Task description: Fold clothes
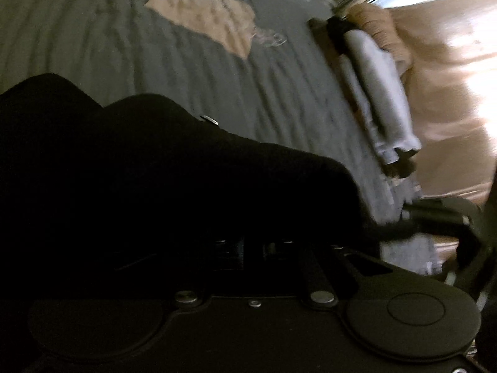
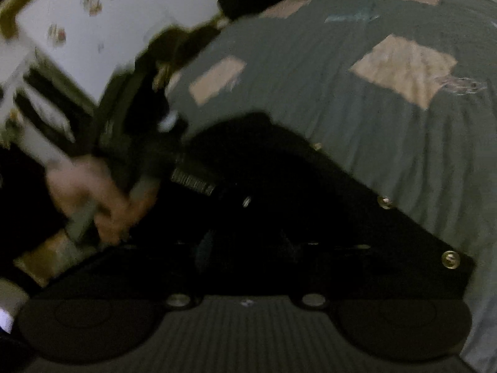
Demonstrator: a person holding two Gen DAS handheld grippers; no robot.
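Left gripper [image 1: 248, 245] jaws are shut tight, and the black cloth [image 1: 155, 171] is draped right over them, so it cannot be seen if an edge is pinched; it looks likely, but it is too dark to be sure. For the right gripper [image 2: 248, 242], wide or narrow cannot be told, as its fingers are lost in the dark cloth and the picture is blurred. The black cloth is spread on the green bed [image 1: 217, 77], close under both grippers, with a straight edge marked by 2 shiny snaps [image 2: 385, 202]. A hand [image 2: 93, 195] is seen at the left side of the right view. It is judged that an edge is being picked up so that 1 part can be folded over the rest. To do this well, the edge should be held at 2 spots, well apart, and only 1 layer should be pinched. The cloth should be pulled gently until it is flat, then both sides should be lifted together and kept level. The edge should be laid down so that it lines up with the far edge. The cloth should be kept away from the stack [image 1: 376, 93] at the side of the bed, so that nothing is knocked over.
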